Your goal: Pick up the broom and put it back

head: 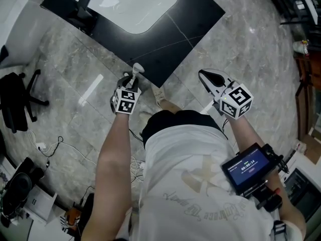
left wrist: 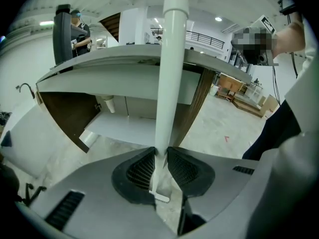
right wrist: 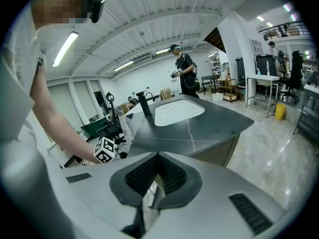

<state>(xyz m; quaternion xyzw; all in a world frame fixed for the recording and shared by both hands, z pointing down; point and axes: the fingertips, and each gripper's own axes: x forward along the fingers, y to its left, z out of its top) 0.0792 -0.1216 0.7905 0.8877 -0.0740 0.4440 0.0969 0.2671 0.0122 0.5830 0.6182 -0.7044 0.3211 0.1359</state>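
The broom (left wrist: 167,83) shows only as a plain white pole, upright just in front of the counter (left wrist: 114,76). The left gripper (left wrist: 160,151) is clamped on it. The right gripper (right wrist: 157,156) is closed on nothing, beside the counter.

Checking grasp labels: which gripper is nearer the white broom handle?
Left. The left gripper is clamped on the broom handle, which rises from between its jaws. The right gripper is shut and empty, off to the person's right, apart from it.
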